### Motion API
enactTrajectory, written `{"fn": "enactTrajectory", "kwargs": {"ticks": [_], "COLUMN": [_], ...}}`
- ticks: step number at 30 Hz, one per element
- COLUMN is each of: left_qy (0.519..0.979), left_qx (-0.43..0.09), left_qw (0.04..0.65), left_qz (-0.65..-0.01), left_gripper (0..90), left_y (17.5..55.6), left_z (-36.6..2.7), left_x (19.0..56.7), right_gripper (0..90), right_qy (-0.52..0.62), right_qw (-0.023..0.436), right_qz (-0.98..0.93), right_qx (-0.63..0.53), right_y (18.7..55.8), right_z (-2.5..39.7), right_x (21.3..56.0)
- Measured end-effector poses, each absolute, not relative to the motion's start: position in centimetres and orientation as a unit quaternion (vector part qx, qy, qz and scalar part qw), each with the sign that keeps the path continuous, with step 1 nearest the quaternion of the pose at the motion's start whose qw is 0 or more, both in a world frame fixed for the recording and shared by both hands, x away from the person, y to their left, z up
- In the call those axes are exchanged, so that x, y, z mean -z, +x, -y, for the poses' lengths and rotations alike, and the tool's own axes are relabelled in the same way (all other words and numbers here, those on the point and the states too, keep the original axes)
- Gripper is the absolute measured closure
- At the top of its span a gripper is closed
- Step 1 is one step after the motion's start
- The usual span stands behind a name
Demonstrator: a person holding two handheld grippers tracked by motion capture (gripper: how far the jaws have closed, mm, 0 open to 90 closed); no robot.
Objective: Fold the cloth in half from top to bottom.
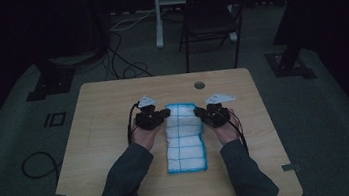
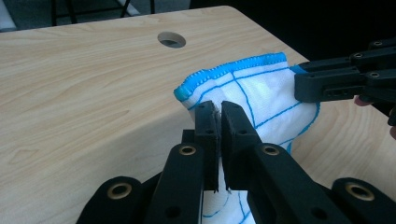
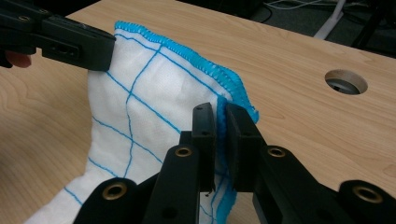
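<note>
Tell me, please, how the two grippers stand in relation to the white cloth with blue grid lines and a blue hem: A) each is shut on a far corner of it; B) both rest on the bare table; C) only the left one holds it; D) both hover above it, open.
A: the left gripper and the right gripper each pinch a far corner of the white cloth with blue grid lines, lifting that end.

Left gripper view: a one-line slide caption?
Left gripper shut on the cloth's blue-hemmed corner, lifted off the table.
</note>
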State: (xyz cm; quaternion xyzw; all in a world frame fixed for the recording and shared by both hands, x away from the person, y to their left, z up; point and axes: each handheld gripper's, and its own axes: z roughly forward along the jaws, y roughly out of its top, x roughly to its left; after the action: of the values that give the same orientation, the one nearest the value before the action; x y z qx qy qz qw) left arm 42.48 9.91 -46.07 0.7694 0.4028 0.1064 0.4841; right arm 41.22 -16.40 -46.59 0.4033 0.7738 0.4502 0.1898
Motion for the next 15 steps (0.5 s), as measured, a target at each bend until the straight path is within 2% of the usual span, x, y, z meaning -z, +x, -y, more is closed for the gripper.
{"fn": "enactTrajectory", "kwargs": {"ticks": [15], "left_qy": [0.762], "left_qx": [-0.097], "left_qw": [0.497], "left_qz": [-0.403], "left_gripper": [86.7], "left_y": [40.6], "left_z": [-10.9], "left_x": [46.3], "right_gripper": [83.8], "right_qy": [0.391], "right_qw": [0.191], "right_qz": [-0.771], "right_qx": [-0.465], "right_y": [39.0], "right_z": [16.1], "right_x": [46.2]}}
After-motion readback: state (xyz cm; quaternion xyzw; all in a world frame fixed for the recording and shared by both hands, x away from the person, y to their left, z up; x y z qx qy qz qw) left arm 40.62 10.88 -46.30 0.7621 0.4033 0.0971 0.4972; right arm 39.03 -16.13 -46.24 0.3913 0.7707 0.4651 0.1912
